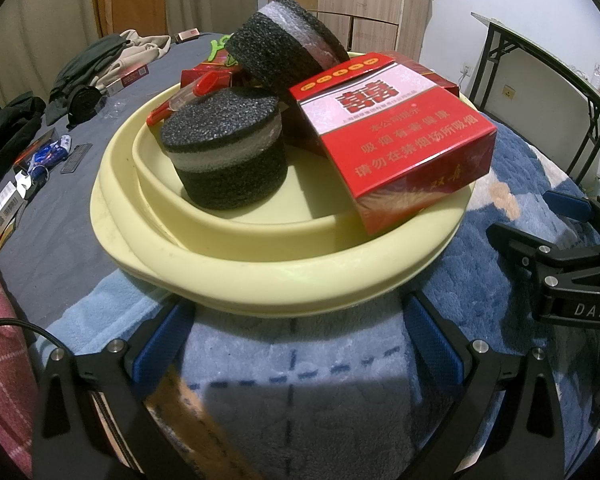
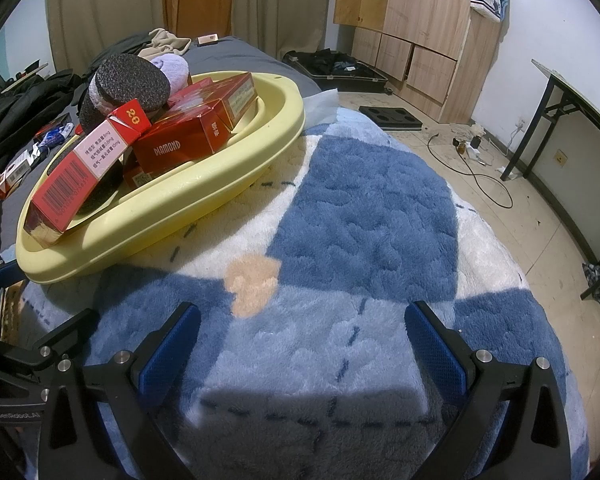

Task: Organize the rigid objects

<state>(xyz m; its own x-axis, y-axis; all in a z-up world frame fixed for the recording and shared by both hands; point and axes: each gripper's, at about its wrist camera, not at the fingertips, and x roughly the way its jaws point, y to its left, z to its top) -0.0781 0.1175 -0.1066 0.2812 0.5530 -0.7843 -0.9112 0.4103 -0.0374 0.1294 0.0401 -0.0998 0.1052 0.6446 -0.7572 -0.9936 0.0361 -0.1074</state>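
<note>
A pale yellow basin sits on a blue and white fleece blanket on the bed. It holds two black and grey foam discs, red cigarette boxes and a red pen. The basin also shows in the right wrist view at upper left, with a red box leaning over its rim. My left gripper is open and empty just in front of the basin. My right gripper is open and empty over the blanket, right of the basin.
Loose cigarette boxes, a comb and dark clothes lie on the grey sheet left of the basin. A folding table, cables and wooden cabinets stand right of the bed.
</note>
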